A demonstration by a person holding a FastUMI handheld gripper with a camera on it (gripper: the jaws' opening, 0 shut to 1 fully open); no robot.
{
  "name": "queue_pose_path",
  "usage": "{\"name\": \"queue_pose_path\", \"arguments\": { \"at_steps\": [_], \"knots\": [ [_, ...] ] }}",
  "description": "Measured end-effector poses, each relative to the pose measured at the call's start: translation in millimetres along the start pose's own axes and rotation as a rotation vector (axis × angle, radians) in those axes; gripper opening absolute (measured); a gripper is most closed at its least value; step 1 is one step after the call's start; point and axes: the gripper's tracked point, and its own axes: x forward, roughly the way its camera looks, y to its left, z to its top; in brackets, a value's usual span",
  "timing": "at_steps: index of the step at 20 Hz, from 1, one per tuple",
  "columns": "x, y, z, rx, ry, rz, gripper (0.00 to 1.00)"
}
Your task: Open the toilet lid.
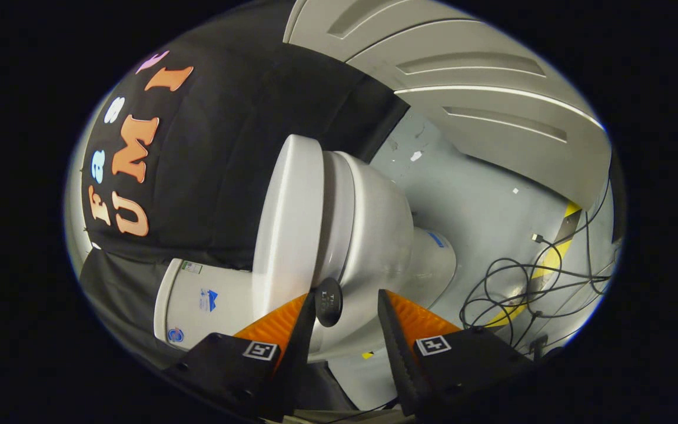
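The view is rolled on its side. A white toilet stands ahead, its lid (289, 218) lying against the seat (339, 212) above the bowl (383, 235). The tank (198, 300) sits behind the lid, against the black cloth wall. A small black round knob (328, 302) sticks out at the lid's front edge. My gripper (346, 299) is open at that edge. The knob lies just inside the left fingertip (306, 312), while the right fingertip (387, 312) stands apart in front of the bowl's side. Nothing is pinched between the fingers.
The grey floor (474, 200) spreads beyond the bowl, with a tangle of black cables (527, 288) and a strip of yellow tape (551, 259). A grey panelled wall (480, 76) bounds the floor's far side.
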Motion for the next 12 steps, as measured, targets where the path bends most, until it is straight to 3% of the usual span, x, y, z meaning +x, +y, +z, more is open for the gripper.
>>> {"name": "queue_pose_path", "arguments": {
  "at_steps": [1, 6, 10, 11, 12],
  "knots": [
    [2, 3, -1, 0.012, -0.005, 0.014, 0.71],
    [12, 13, 1, 0.066, -0.005, 0.059, 0.48],
    [14, 21, 8, 0.093, -0.044, 0.072, 0.16],
    [17, 23, 9, 0.106, -0.047, 0.08, 0.16],
    [16, 27, 9, 0.103, -0.052, 0.069, 0.09]
  ]
}}
